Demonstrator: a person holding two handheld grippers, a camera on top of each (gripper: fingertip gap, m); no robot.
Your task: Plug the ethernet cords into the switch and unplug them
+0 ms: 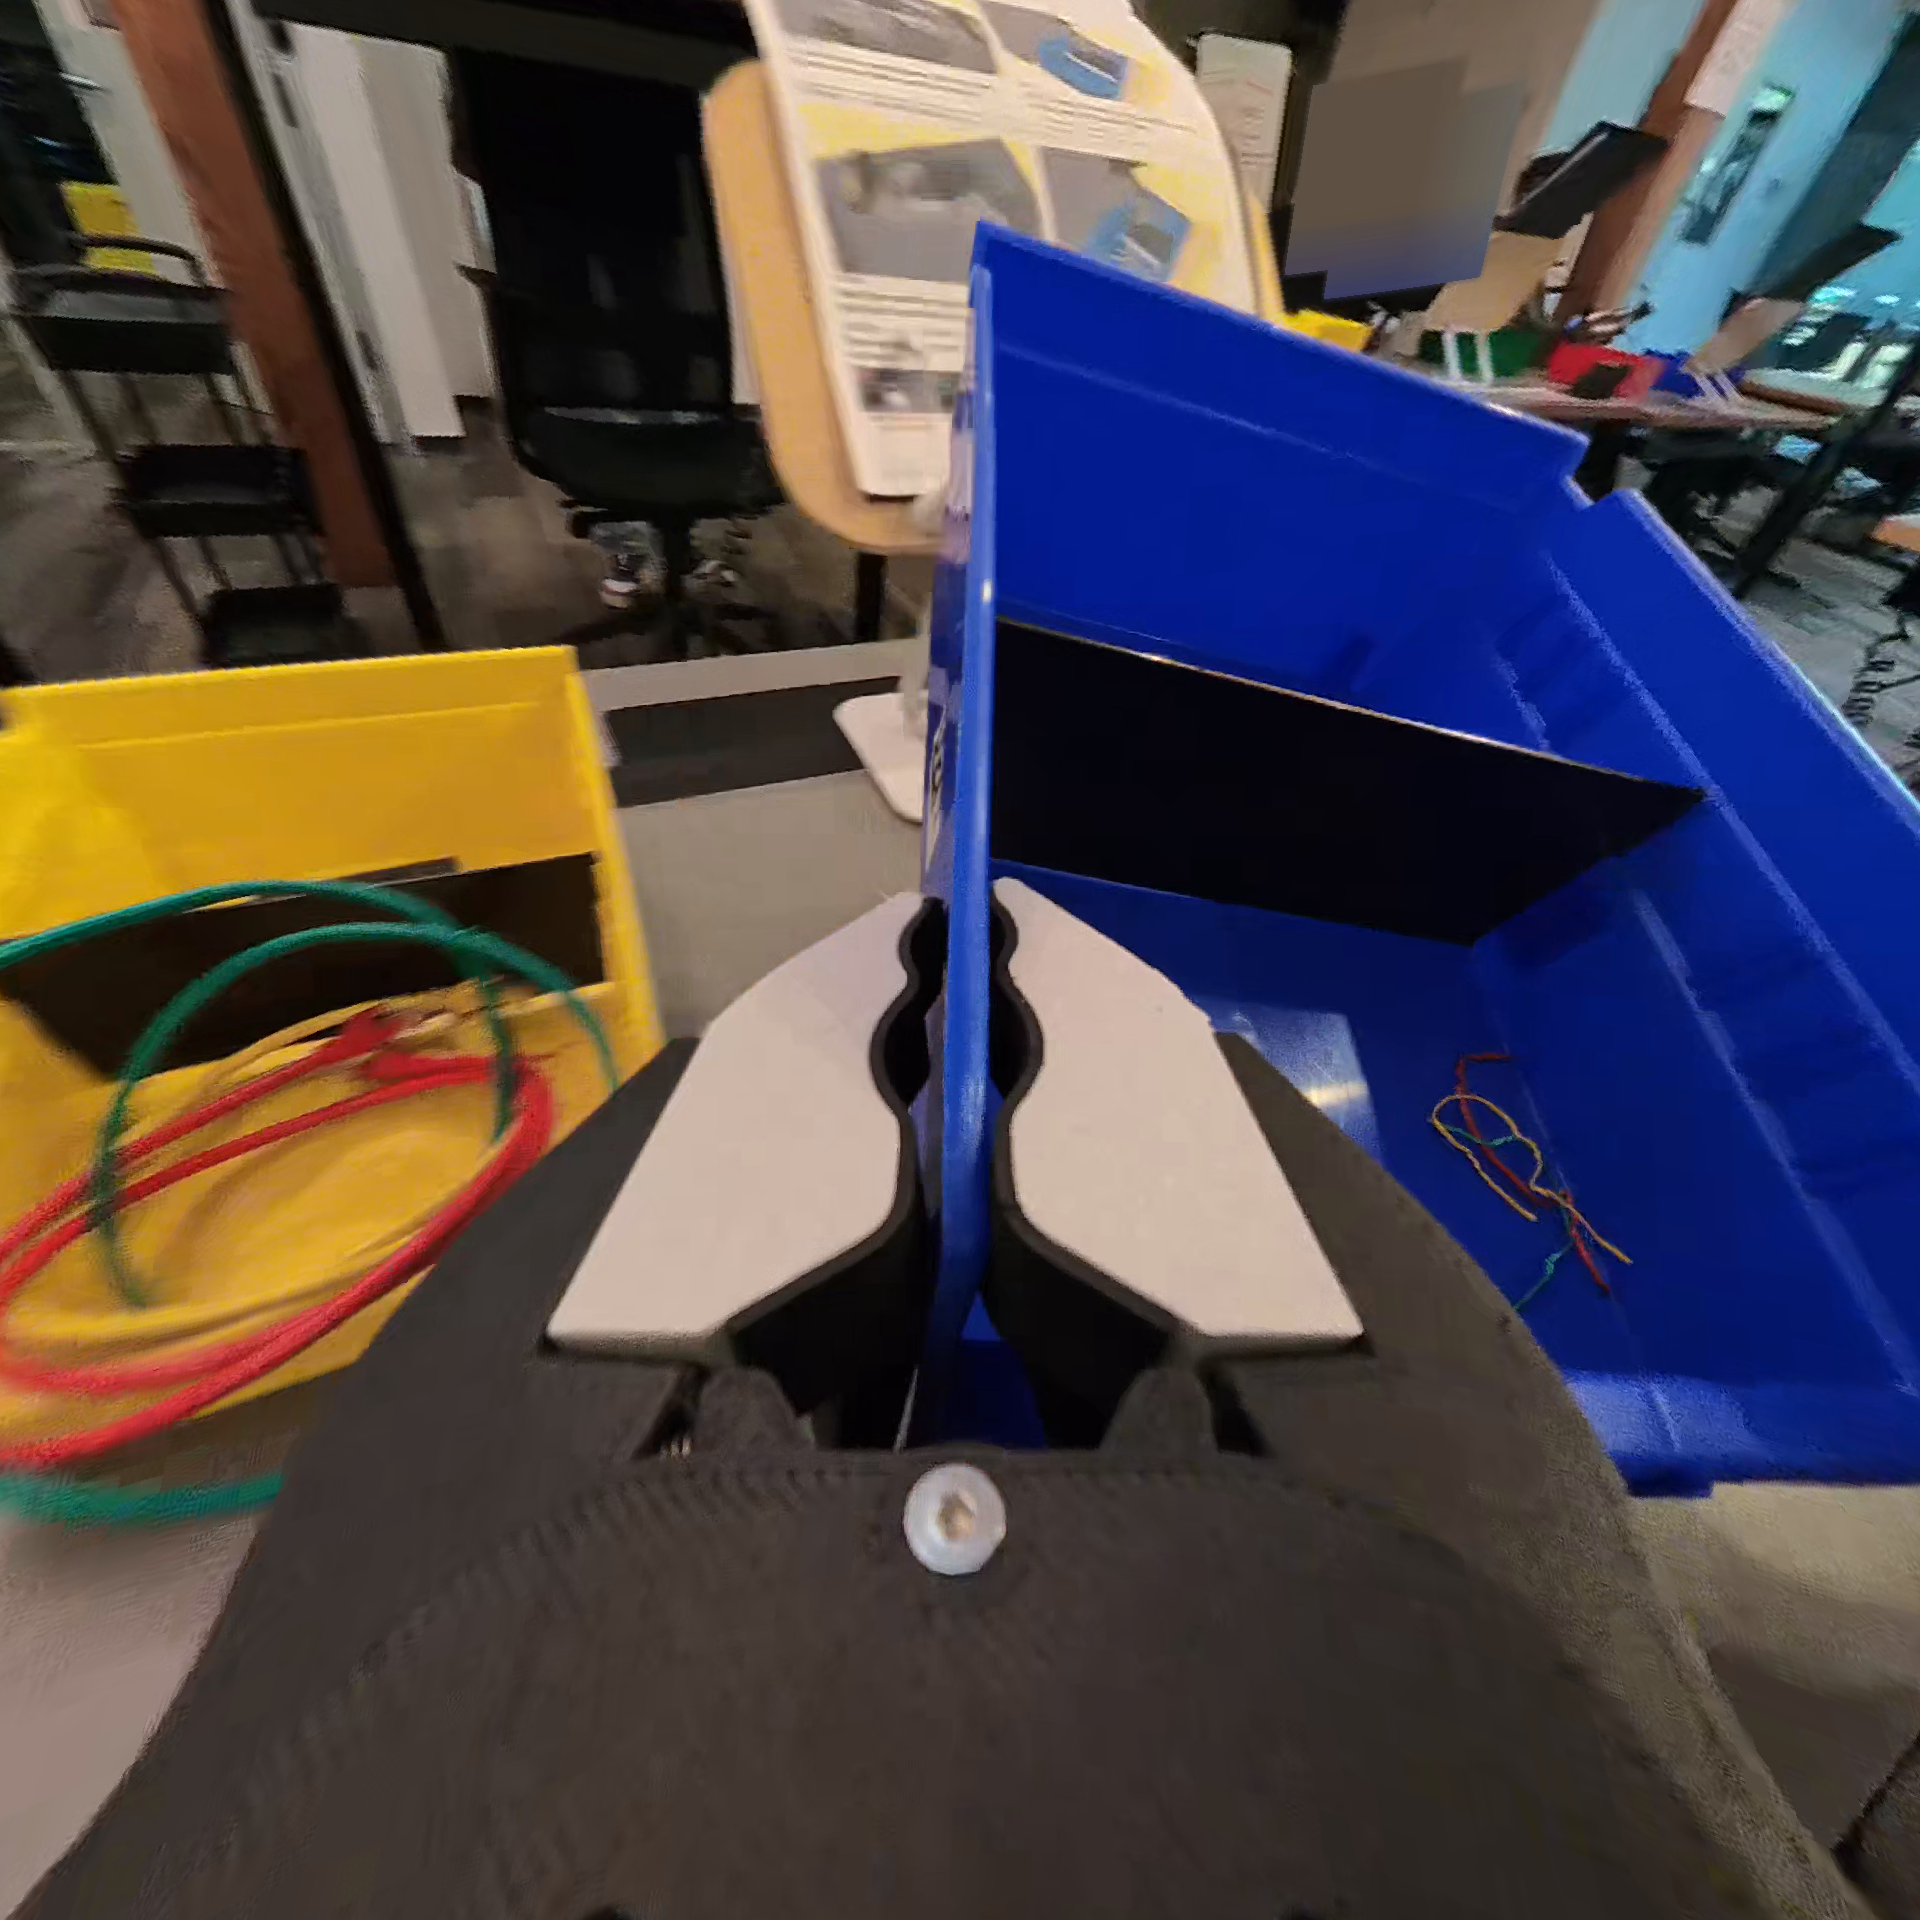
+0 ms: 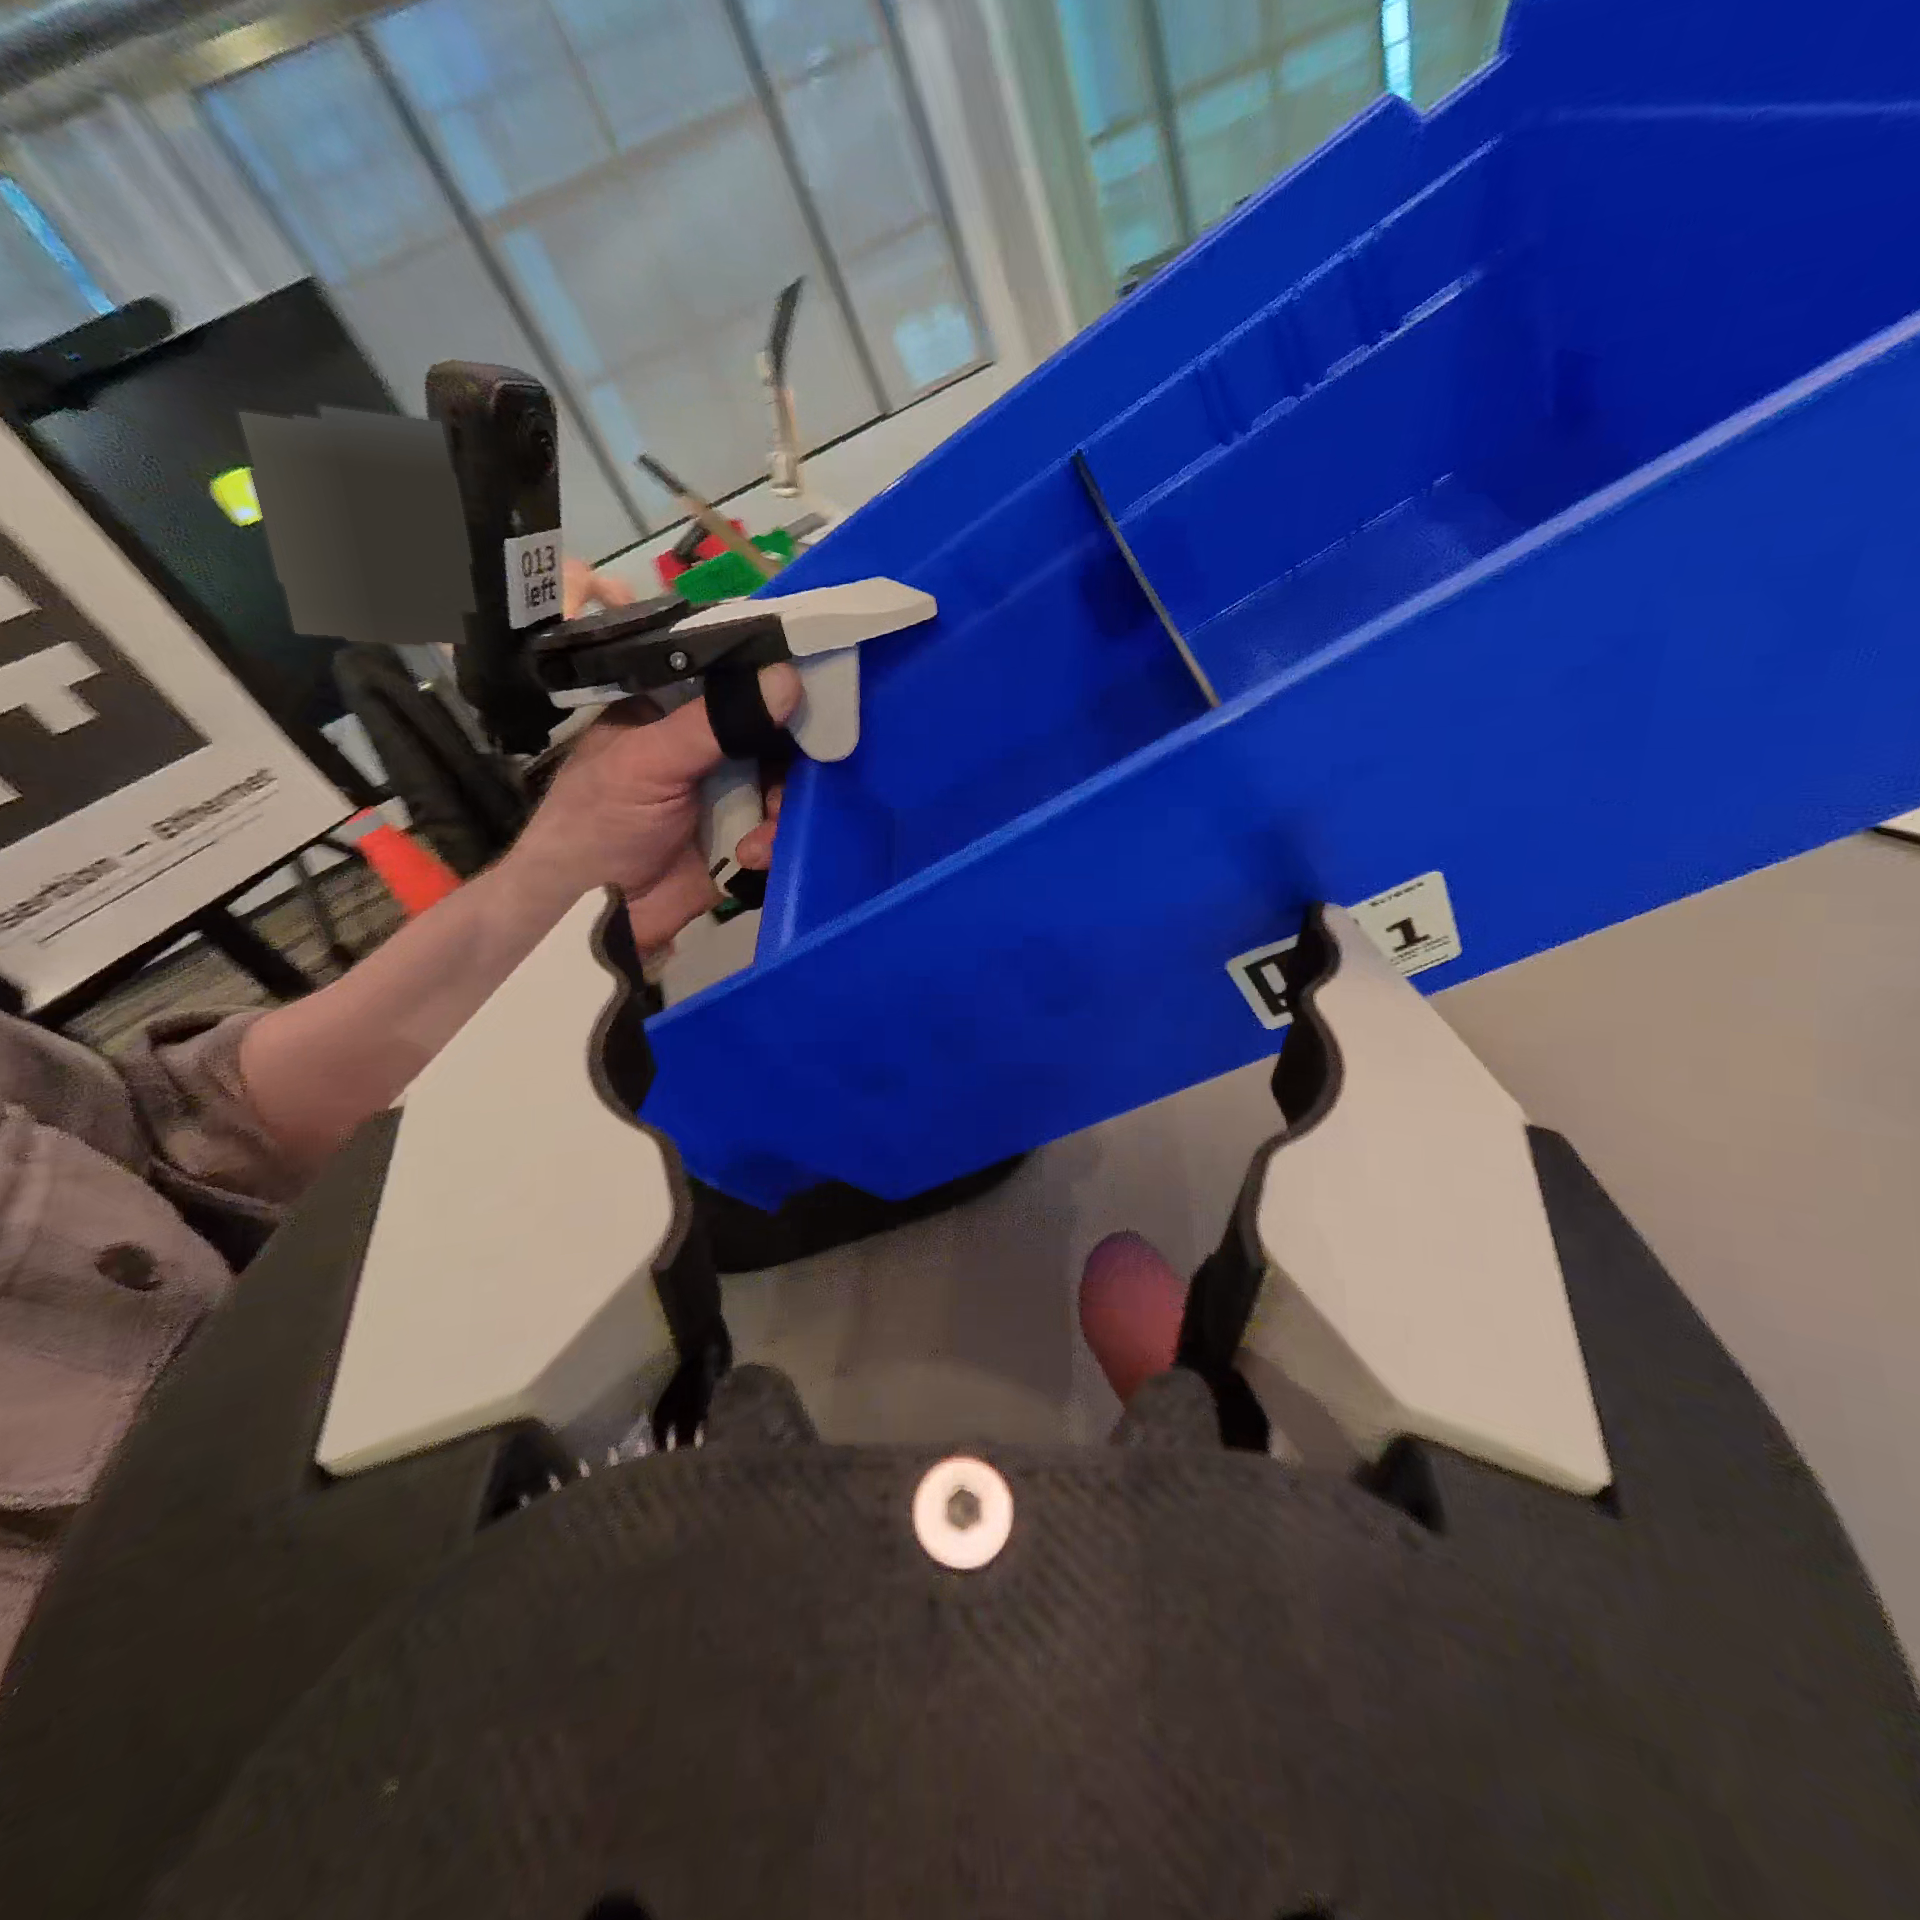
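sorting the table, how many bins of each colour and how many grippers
blue bin: 1, tilted, wall clamped by the left gripper
yellow bin: 1, holding red and green cords
grippers: 2, the right gripper open beside the blue bin
total: 4

A white printed label (image 2: 538,582) sits on the left tool's camera post; another sticker (image 2: 1403,935) marks the blue bin's (image 2: 1455,727) side wall.
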